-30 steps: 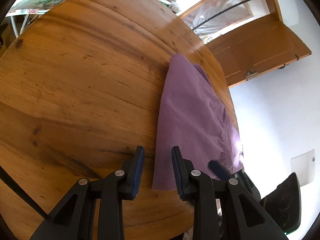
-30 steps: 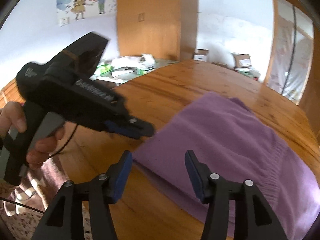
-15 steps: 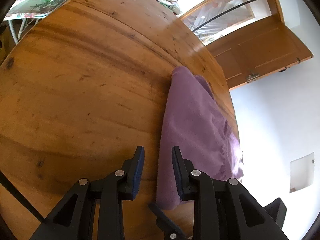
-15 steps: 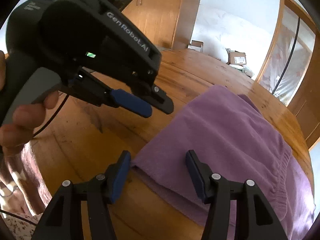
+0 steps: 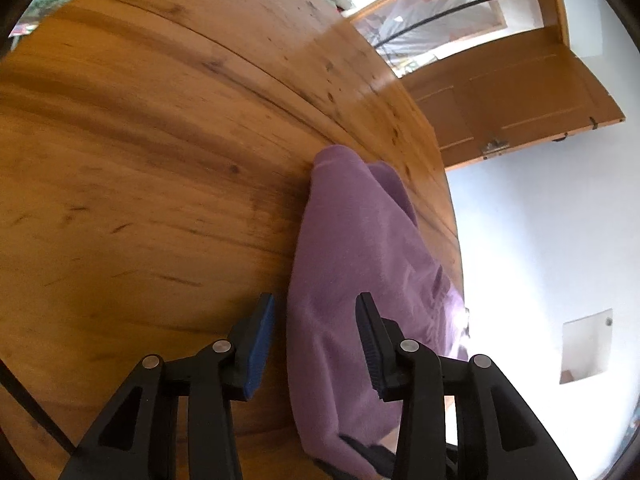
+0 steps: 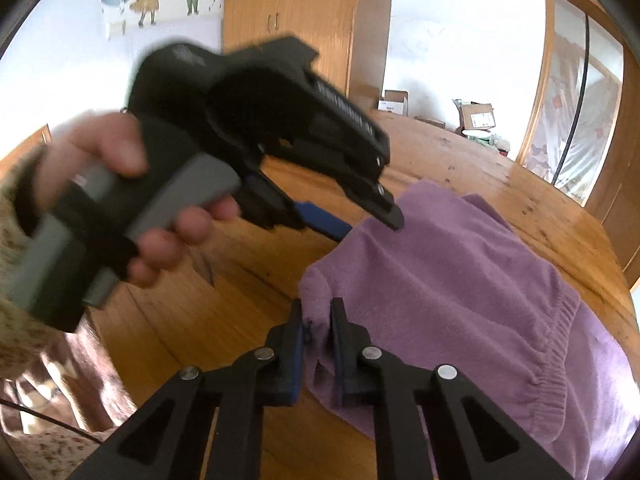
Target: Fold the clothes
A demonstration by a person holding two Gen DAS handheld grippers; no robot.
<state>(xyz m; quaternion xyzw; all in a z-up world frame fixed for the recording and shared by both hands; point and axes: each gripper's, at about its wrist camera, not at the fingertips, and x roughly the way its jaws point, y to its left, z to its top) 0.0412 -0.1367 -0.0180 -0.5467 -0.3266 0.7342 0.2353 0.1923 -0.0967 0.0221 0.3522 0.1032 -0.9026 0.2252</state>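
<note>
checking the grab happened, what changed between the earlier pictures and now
The right gripper has just closed its jaws on the near corner of the purple garment. The left gripper has just opened wider, straddling the garment's edge. The garment remains folded on the table.

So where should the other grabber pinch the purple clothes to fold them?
Probably the near left edge of the purple garment. It lies flat on the table, so slide in low from the side. The left gripper, jaws just opening, straddles that edge; the right gripper already pinches the near corner.
</note>
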